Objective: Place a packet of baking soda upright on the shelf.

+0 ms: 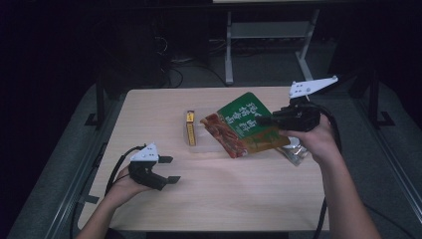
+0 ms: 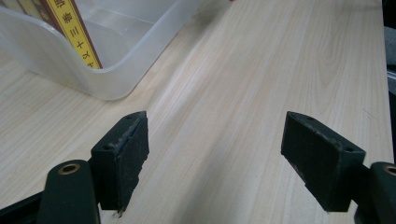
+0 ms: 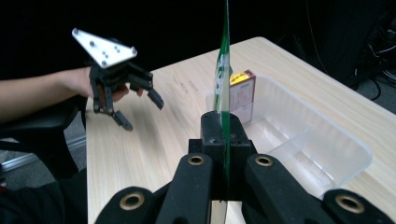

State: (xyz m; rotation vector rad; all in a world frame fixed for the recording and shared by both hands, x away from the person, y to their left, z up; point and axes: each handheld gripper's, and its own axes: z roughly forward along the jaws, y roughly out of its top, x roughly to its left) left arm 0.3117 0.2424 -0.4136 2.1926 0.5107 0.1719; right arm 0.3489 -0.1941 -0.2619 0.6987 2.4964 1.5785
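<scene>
the green pouch (image 1: 248,125) hides most of the clear tray (image 1: 206,144) (perhaps two compartments); its print is unreadable.

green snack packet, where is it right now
The green snack packet is clamped in the right gripper, right of centre in the high view, held over the clear plastic tray holding the yellow box.

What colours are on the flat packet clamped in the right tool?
Green top with pale lettering, red-orange food picture below; the packet shows best in the high view.

Glossy printed foil pouch (image 1: 246,124), frosted translucent plastic tub (image 3: 327,154), matt pale wood-grain table (image 1: 224,194), cardboard box (image 1: 190,127).
</scene>
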